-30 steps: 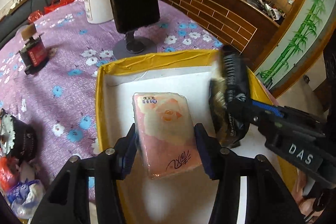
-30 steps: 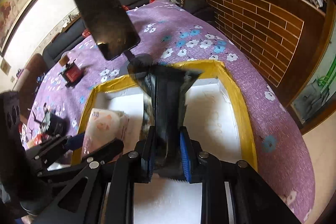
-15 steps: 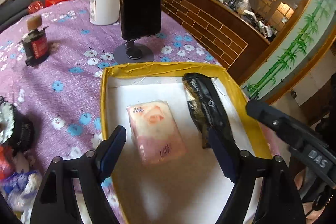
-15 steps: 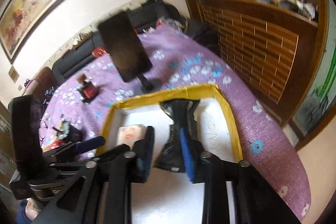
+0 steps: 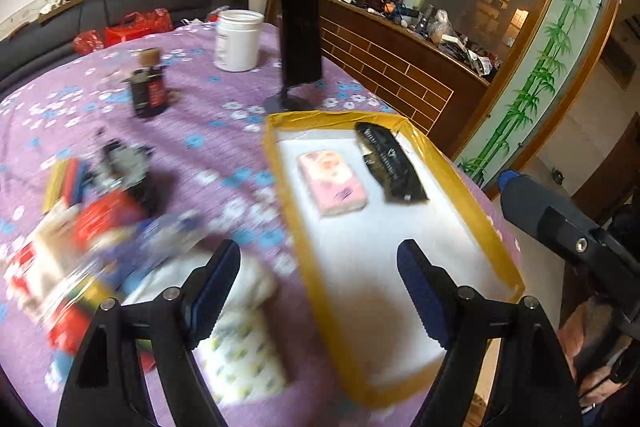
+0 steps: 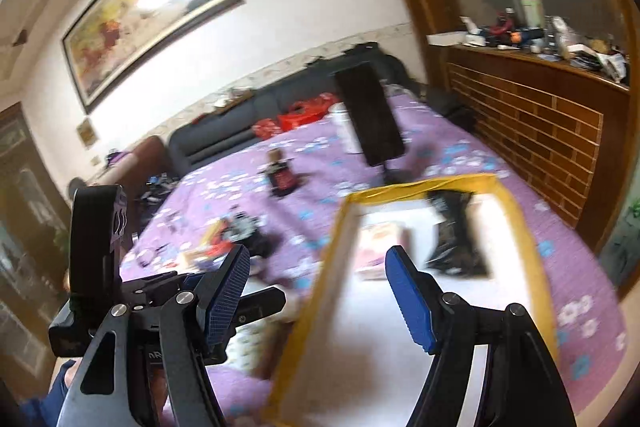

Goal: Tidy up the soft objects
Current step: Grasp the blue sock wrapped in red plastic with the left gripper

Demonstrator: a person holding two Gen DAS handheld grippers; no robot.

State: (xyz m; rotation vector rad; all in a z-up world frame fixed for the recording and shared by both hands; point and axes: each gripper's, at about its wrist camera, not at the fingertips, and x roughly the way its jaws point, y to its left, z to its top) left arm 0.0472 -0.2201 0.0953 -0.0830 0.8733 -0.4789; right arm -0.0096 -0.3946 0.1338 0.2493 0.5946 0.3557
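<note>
A pink tissue pack [image 5: 332, 183] and a black soft pouch [image 5: 390, 163] lie side by side in the yellow-rimmed white tray [image 5: 460, 171]. My left gripper [image 5: 318, 287] is open and empty, above the tray's near left rim. My right gripper [image 6: 318, 295] is open and empty, pulled back above the tray's [image 6: 332, 251] near end. The pink pack [image 6: 380, 247] and black pouch [image 6: 456, 239] show blurred there. A white patterned soft pack [image 5: 240, 343] lies on the cloth under my left fingers.
The purple flowered tablecloth [image 5: 200, 131] holds a phone on a stand [image 5: 300, 39], a white jar [image 5: 238, 41], a dark bottle [image 5: 148, 93] and a blurred pile of colourful packets [image 5: 80, 227] at the left. A wooden counter [image 5: 400, 59] stands behind.
Both grippers let go of the pink pack and the black pouch in the tray, opened wide and pulled back and up. The left view has swung left.
</note>
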